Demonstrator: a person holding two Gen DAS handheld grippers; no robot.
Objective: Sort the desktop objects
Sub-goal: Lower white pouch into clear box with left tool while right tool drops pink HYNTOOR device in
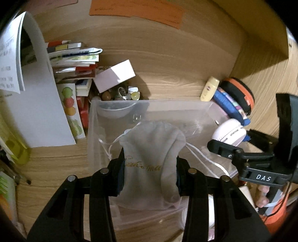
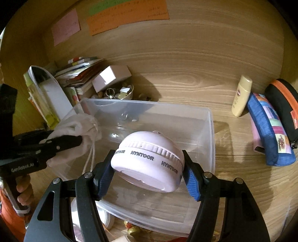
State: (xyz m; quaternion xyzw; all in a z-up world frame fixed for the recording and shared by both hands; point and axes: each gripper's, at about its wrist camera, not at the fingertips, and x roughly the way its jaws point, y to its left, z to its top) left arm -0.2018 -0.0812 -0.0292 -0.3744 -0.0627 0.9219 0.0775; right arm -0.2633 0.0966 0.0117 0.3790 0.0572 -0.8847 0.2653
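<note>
My left gripper (image 1: 149, 178) is shut on a grey drawstring pouch (image 1: 152, 152) with gold lettering and holds it over the clear plastic bin (image 1: 93, 130). The pouch also shows in the right wrist view (image 2: 74, 128), at the bin's left wall. My right gripper (image 2: 149, 167) is shut on a round pale pink HYNTOOR device (image 2: 149, 160) and holds it tilted above the bin (image 2: 208, 130). That device also shows in the left wrist view (image 1: 230, 133), at the bin's right side.
A stack of books and papers (image 1: 72, 61), a white box (image 1: 115, 75) and a bowl of trinkets (image 1: 121, 95) lie behind the bin. A cream bottle (image 2: 242, 95), a blue patchwork pouch (image 2: 268, 130) and a black-orange case (image 2: 283, 104) stand at the right. Coloured notes (image 2: 126, 14) hang on the back wall.
</note>
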